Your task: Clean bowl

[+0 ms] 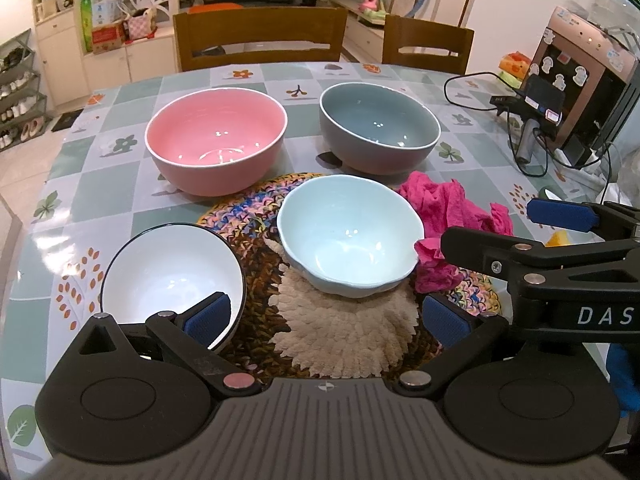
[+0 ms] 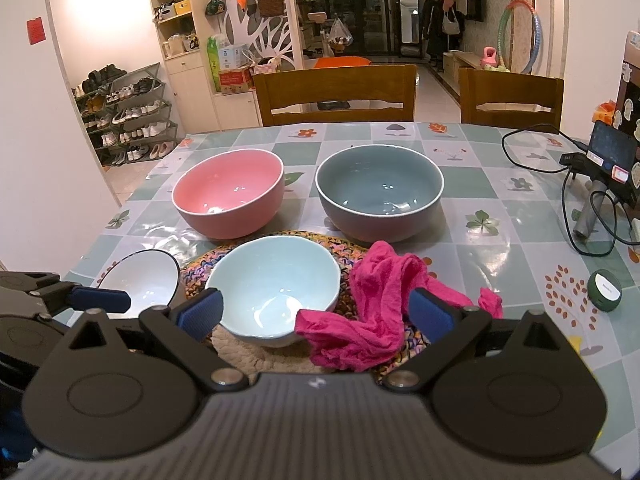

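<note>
Table (image 1: 360, 76) fills both views, checked cloth. Largest items: pink bowl (image 1: 216, 140) upper left of centre and grey bowl (image 1: 380, 128) upper right of centre, side by side and well apart, both upright. Woven mat (image 1: 240, 216) sits mid-frame below them, probably there to stop a bowl sliding while it gets wiped.

Light blue bowl (image 1: 350, 236) is on the mat, centre of the left view, upright, inside looks clean and dry. Can't tell which bowl is the task's one, nor whether it's wiped already or waiting.

White bowl (image 1: 172, 280) lower left, tilted, rim just beside the left gripper's (image 1: 326, 320) left pad; contact unclear.

Pink rag (image 2: 372, 312) is crumpled on the mat's right edge, touching the blue bowl, lying between the right gripper's (image 2: 316, 312) pads, within easy grab.

Both jaws stand wide apart, gripping nothing.

Small green puck (image 2: 604, 286) at right edge, off to the side.
</note>
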{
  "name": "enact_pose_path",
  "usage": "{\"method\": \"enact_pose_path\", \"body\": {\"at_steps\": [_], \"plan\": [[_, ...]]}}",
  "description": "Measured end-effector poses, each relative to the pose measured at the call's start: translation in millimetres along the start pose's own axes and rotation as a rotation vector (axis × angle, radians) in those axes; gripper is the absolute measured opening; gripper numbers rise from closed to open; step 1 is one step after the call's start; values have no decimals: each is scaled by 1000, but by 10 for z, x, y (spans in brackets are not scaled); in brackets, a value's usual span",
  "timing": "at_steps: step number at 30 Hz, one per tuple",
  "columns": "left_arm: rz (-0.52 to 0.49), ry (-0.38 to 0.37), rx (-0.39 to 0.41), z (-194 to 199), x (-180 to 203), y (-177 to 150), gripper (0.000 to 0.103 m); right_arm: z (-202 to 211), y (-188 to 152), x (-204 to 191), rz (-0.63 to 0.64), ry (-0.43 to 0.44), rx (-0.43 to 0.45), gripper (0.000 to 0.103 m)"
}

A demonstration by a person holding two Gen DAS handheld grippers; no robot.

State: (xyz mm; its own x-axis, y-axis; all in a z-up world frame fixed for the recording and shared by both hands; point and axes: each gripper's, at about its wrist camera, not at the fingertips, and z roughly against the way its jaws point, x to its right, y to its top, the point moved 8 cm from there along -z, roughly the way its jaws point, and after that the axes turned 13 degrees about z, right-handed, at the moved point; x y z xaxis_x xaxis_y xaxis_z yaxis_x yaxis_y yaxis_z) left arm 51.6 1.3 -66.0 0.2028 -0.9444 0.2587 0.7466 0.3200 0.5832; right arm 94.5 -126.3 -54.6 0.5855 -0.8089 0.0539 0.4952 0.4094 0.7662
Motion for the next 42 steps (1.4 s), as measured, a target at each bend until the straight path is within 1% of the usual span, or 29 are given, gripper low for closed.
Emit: {"method": "enact_pose_path", "body": {"at_steps": [13, 24, 34, 42], "plan": [[3, 15, -2, -14, -14, 11, 103, 13, -22, 14, 0, 6, -1, 100], [8, 24, 3, -26, -42, 18, 103, 25, -62, 116, 8, -13, -11, 100], [44, 35, 1, -43, -123, 41, 103, 36, -98, 210, 15, -32, -20, 100], [78, 66, -3, -96, -225, 60, 103, -53, -136, 349, 35, -43, -43, 100]]}}
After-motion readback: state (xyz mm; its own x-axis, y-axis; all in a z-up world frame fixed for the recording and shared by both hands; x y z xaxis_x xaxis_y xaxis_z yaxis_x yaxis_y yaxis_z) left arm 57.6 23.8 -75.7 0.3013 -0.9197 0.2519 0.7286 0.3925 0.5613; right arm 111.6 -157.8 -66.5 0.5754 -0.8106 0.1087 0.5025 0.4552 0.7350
